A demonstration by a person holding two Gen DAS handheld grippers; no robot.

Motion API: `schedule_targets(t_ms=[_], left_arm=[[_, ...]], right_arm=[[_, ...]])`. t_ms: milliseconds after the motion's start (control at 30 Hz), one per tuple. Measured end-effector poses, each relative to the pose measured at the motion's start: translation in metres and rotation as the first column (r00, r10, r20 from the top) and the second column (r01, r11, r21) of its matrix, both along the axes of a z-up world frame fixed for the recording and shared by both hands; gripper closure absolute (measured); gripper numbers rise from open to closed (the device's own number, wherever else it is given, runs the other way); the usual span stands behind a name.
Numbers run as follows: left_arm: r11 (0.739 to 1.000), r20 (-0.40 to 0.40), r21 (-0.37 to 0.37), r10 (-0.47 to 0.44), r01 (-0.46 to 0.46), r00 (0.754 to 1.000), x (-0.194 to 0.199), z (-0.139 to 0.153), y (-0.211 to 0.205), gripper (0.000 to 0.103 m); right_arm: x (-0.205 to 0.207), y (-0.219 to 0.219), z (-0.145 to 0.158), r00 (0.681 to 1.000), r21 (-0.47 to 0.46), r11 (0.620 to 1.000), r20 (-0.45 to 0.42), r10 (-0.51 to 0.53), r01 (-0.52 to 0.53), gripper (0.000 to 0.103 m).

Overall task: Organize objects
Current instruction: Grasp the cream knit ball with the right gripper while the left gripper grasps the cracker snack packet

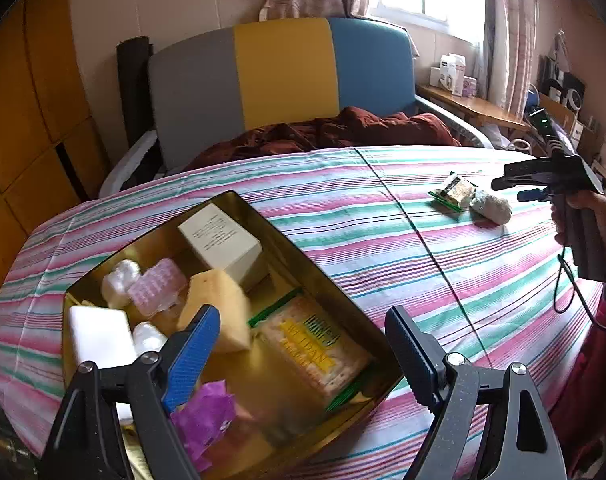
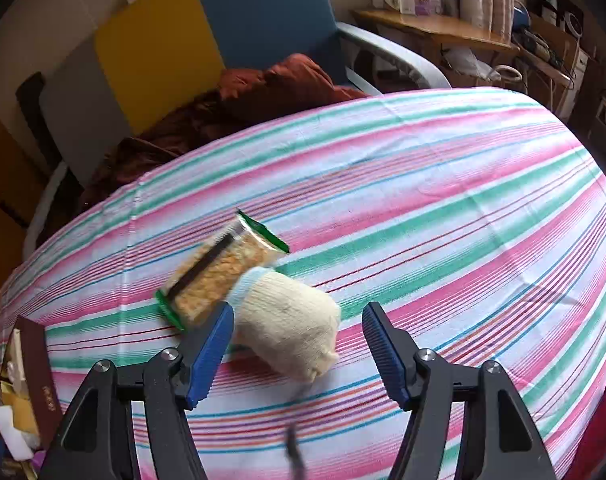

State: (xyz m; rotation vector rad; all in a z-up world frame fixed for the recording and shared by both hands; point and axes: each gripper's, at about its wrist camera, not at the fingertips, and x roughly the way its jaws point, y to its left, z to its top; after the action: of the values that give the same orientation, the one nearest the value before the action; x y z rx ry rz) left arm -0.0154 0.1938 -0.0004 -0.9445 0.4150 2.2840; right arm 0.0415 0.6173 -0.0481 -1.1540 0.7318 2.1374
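A gold tin box (image 1: pixel 345 286) stands on the striped bedsheet (image 1: pixel 463 272), holding a white carton (image 1: pixel 223 240), a yellow sponge (image 1: pixel 219 304), a cracker packet (image 1: pixel 315 344) and several small wrapped items. My left gripper (image 1: pixel 303 314) hangs open above the tin with nothing between its fingers. Far right on the sheet lie a second cracker packet (image 2: pixel 223 276) and a rolled cream sock (image 2: pixel 291 320), touching each other. My right gripper (image 2: pixel 299 308) stands open just over the sock, whose roll lies between the fingers, with a gap at the right pad. In the left wrist view the right gripper (image 1: pixel 509 190) hovers beside the sock (image 1: pixel 491 206).
A crumpled brown blanket (image 1: pixel 323 132) lies at the head of the bed below a grey, yellow and blue headboard (image 1: pixel 283 72). A wooden shelf (image 2: pixel 435 28) with boxes stands beyond the bed. A person's hand (image 1: pixel 595 216) holds the right gripper. The tin's edge (image 2: pixel 35 364) shows at far left.
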Motion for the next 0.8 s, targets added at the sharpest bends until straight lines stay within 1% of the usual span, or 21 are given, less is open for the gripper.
schedule_targets(t_ms=[33, 67, 100, 200, 267, 333, 367, 400, 433, 500, 567, 667, 733, 800], left_arm=[[1.000, 0.003, -0.001, -0.005, 0.005, 1.000, -0.001, -0.001, 0.003, 0.018], [1.000, 0.006, 0.000, -0.011, 0.011, 1.000, -0.001, -0.001, 0.007, 0.018], [1.000, 0.009, -0.001, -0.019, 0.019, 1.000, -0.001, -0.002, 0.011, 0.018], [0.999, 0.018, -0.001, -0.044, 0.044, 0.999, -0.002, -0.003, 0.023, 0.018], [0.998, 0.019, -0.002, -0.069, 0.069, 0.997, 0.000, -0.003, 0.034, 0.018], [0.996, 0.017, -0.004, -0.089, 0.089, 0.996, 0.001, -0.004, 0.045, 0.018], [0.995, 0.016, -0.004, -0.099, 0.099, 0.995, 0.001, -0.003, 0.050, 0.018], [0.993, 0.012, -0.003, -0.116, 0.116, 0.993, 0.001, -0.003, 0.058, 0.018], [0.992, 0.009, -0.002, -0.127, 0.127, 0.992, 0.001, -0.002, 0.064, 0.018], [0.988, 0.009, 0.001, -0.156, 0.156, 0.988, 0.001, -0.001, 0.079, 0.018], [0.983, 0.013, -0.005, -0.181, 0.181, 0.983, -0.002, -0.002, 0.094, 0.018], [0.976, 0.013, -0.032, -0.213, 0.214, 0.977, -0.006, -0.006, 0.120, 0.018], [0.970, 0.007, -0.057, -0.235, 0.235, 0.972, -0.010, -0.011, 0.141, 0.018], [0.965, 0.009, -0.074, -0.251, 0.251, 0.968, -0.014, -0.016, 0.160, 0.018]], right_arm=[[-0.002, 0.002, -0.002, 1.000, -0.005, 1.000, 0.006, 0.003, -0.003, 0.033], [-0.004, 0.002, -0.004, 1.000, -0.015, 1.000, 0.004, 0.006, -0.006, 0.028], [-0.006, 0.003, -0.007, 1.000, -0.028, 1.000, 0.001, 0.008, -0.008, 0.026], [-0.013, 0.002, -0.014, 0.999, -0.046, 0.999, 0.021, 0.027, -0.026, 0.026], [-0.017, 0.001, -0.019, 0.998, -0.043, 0.998, 0.048, 0.042, -0.040, 0.026], [-0.020, -0.001, -0.020, 0.997, -0.036, 0.998, 0.052, 0.051, -0.049, 0.026], [-0.021, -0.001, -0.022, 0.997, -0.037, 0.998, 0.057, 0.059, -0.057, 0.027], [-0.022, -0.003, -0.023, 0.996, -0.045, 0.997, 0.061, 0.069, -0.066, 0.035], [-0.022, -0.005, -0.024, 0.995, -0.057, 0.995, 0.056, 0.088, -0.084, 0.036], [-0.024, -0.011, -0.020, 0.992, -0.018, 0.994, 0.075, 0.105, -0.104, 0.040], [-0.023, -0.015, -0.017, 0.989, 0.011, 0.993, 0.090, 0.114, -0.115, 0.041], [-0.019, -0.013, -0.015, 0.989, 0.038, 0.995, 0.112, 0.092, -0.097, 0.042], [-0.016, -0.009, -0.014, 0.990, 0.038, 0.996, 0.123, 0.074, -0.079, 0.042], [-0.015, -0.002, -0.017, 0.989, 0.013, 0.998, 0.136, 0.060, -0.063, 0.041]])
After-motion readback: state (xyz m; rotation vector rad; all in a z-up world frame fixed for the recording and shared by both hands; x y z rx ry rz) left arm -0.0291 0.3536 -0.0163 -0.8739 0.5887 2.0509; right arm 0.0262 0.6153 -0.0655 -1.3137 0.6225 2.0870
